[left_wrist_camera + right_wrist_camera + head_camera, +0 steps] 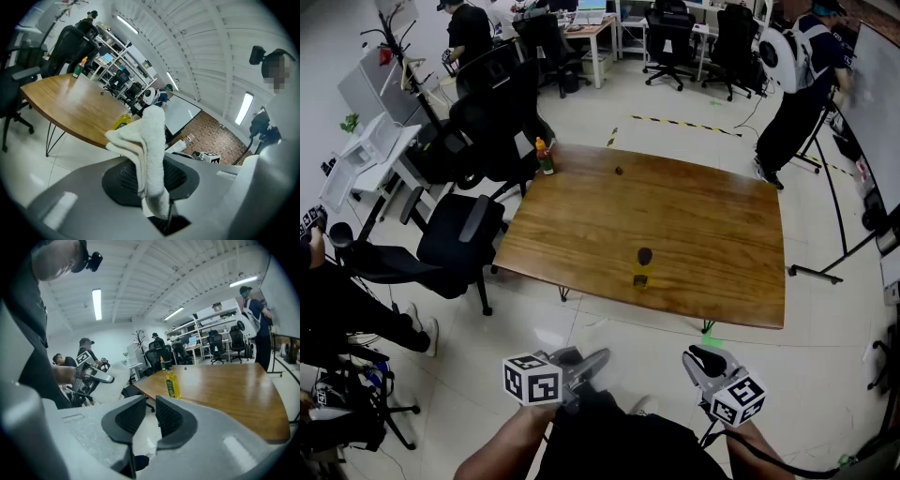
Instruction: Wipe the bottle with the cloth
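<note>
A yellow bottle (642,270) with a dark cap stands upright near the front edge of the wooden table (712,234). It also shows in the left gripper view, as the bottle (123,120), and in the right gripper view, as the bottle (172,384). My left gripper (149,169) is shut on a folded white cloth (152,136) that sticks up between its jaws. In the head view the left gripper (592,361) and right gripper (698,359) hang over the floor, short of the table. The right gripper (151,416) is shut, a thin slit between its pads and nothing in it.
A second bottle (544,157) with an orange cap stands at the table's far left corner, a small dark object (619,171) near the far edge. Black office chairs (464,239) crowd the table's left side. A person (797,84) stands by a whiteboard at far right.
</note>
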Demonstrator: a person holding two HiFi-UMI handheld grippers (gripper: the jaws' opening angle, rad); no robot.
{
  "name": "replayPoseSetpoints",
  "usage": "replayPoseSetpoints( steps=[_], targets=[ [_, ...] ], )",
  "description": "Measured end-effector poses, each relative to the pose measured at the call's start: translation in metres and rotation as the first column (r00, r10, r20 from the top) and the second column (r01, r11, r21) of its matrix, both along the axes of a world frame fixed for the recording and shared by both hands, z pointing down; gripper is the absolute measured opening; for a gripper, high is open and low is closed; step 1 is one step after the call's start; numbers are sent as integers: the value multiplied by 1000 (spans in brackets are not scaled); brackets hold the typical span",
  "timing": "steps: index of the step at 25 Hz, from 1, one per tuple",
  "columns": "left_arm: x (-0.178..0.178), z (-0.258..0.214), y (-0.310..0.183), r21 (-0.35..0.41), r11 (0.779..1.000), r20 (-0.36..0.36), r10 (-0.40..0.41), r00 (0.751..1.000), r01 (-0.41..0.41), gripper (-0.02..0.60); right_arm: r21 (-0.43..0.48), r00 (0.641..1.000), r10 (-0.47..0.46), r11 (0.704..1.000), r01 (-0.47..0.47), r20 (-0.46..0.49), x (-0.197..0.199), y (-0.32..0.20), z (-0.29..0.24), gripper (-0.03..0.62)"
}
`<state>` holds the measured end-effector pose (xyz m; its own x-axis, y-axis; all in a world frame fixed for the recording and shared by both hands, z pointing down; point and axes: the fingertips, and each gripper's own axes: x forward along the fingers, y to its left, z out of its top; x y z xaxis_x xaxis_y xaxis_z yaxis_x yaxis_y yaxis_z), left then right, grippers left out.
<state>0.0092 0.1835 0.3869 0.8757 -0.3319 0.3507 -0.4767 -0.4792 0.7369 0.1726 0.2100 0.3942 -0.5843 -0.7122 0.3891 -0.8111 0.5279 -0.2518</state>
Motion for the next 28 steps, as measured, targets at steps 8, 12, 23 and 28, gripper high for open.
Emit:
replayPoseSetpoints(
  steps=[8,12,23,28],
  targets=[
    [-45,13,-118,17,998,-30,57,998,-57,104,72,988,-6,997,18,-155,-43,-119,4,94],
    [-52,17,-158,4,990,-58,138,989,-138,104,65,969,4,998,13,-246,-55,-172,9,117],
    [-31,51,-203,-127,976,-177,151,972,-175,104,17,940,-126,990,139,-318,-72,-222,34,169],
    [-15,58,-209,-175,973,-235,109,966,-152,104,27,942,-161,984,176,-294,-76,-226,30,167]
  ],
)
